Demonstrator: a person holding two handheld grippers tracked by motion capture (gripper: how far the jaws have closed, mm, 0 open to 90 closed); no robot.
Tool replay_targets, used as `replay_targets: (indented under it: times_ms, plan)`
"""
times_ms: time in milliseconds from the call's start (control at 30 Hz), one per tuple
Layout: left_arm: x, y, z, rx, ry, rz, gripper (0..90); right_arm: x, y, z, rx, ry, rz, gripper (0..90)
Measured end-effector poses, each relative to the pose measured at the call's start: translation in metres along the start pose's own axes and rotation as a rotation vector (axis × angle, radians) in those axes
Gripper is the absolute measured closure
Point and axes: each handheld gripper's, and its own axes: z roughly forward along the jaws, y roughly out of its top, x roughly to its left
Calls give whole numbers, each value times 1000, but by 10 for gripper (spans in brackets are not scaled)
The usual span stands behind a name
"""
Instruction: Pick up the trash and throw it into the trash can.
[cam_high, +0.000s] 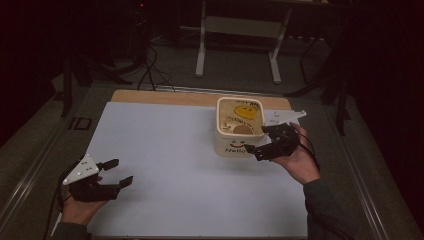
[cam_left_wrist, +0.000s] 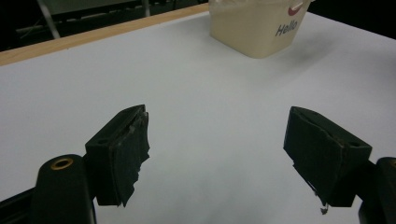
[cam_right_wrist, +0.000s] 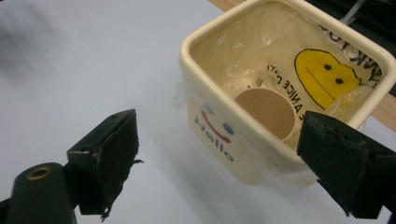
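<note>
- The left gripper (cam_high: 114, 172) rests low on the white sheet (cam_high: 165, 165), far to the left of the cream bin (cam_high: 239, 145) and nearer to the person. Its jaws stand wide apart and hold nothing; in the left gripper view there is just bare sheet between the worn pads (cam_left_wrist: 133, 149). It seems to wait there, out of the way, so that the other hand can work freely.
- The white sheet covers most of the table; a strip of the wooden edge (cam_high: 160, 96) shows behind it, to the left of the bin.
- The cream bin stands upright near the far edge of the sheet. It has a small face and the word "Hello" on its front wall. A thin clear bag (cam_right_wrist: 280, 56) with a yellow smiley (cam_right_wrist: 324, 74) lines the inside, probably to keep the bin clean.
- A round brown disc (cam_right_wrist: 265, 111) lies at the bottom of the bin, near its front wall. It cannot be told what it is.
- The right gripper (cam_high: 264, 140) is at the right front corner of the bin, tilted down toward the opening. Its jaws are wide open and empty, one outside the front wall, the other over the rim; whether they touch the bin is not clear. This pose suggests a reach into the bin or for its wall.
</note>
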Motion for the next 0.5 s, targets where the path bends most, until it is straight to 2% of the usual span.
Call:
replay_targets:
  times_ms: [100, 133, 300, 400, 500]
  plan:
    - [0, 0, 0, -1, 0, 0, 223, 2, -3, 0, -5, -7, -4, 120]
    - [0, 0, 0, -2, 2, 1, 223, 7, -14, 1, -21, 9, -1, 119]
    - [0, 0, 0, 0, 3, -1, 223, 14, -27, 3, -49, 19, -10, 119]
    - [0, 0, 0, 0, 3, 0, 223, 19, -40, 2, -101, 33, -18, 119]
    - [0, 0, 0, -1, 3, -1, 223, 22, -46, 1, -125, 36, -28, 120]
